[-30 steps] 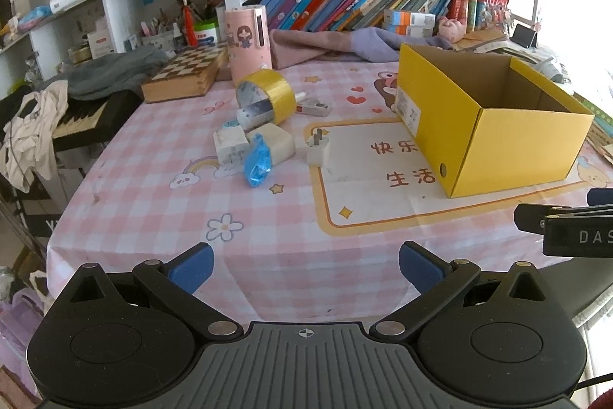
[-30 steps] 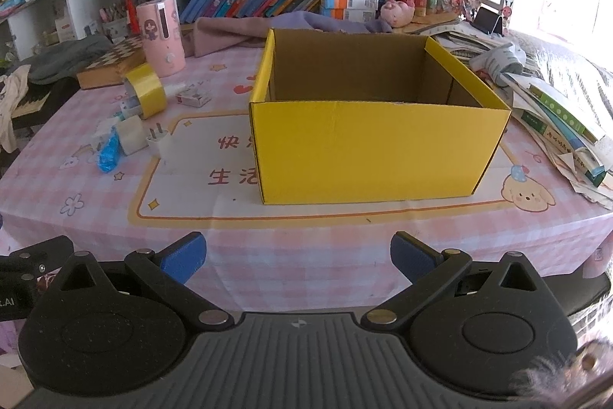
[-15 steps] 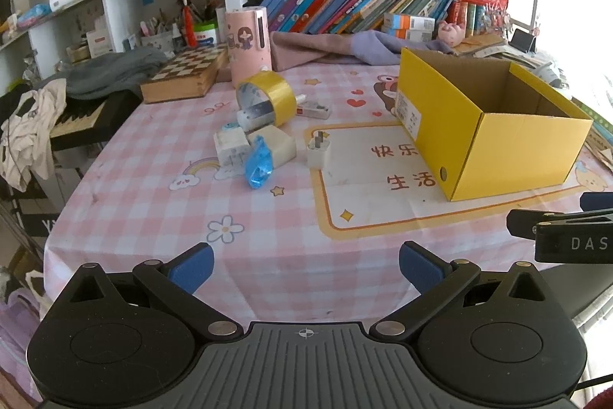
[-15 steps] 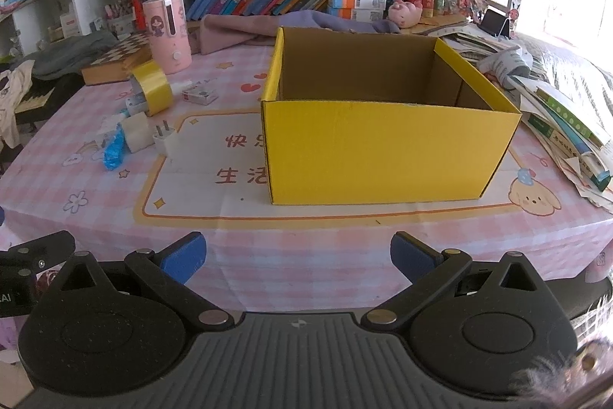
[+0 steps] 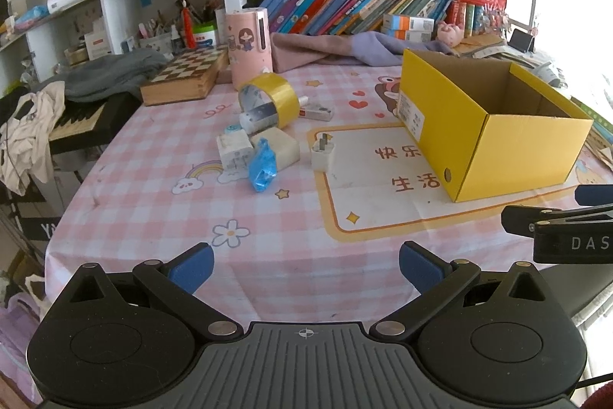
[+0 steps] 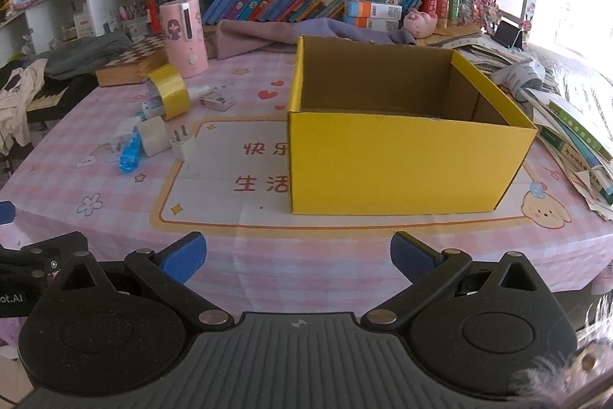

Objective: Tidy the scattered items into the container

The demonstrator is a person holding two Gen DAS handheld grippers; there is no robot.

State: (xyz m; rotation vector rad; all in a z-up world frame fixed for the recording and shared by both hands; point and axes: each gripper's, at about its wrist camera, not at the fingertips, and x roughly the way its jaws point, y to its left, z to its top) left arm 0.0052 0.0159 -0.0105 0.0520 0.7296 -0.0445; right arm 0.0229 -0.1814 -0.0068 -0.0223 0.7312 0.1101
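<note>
While the scattered items lie apart from the box, the scene reads so:
Container: yellow cardboard box, open-topped, on the pink checked tablecloth, right of the items.
Items: yellow tape roll tilted on a small white bottle; blue wrapper against two white blocks; white plug adapter just beside them, nearest the box; small flat packet behind.
Left gripper: fingers spread wide, holding nothing, at the table's near edge.
Right gripper: fingers spread wide, holding nothing, facing the box.
Behind: pink cylinder, chessboard box, bookshelf.
</note>
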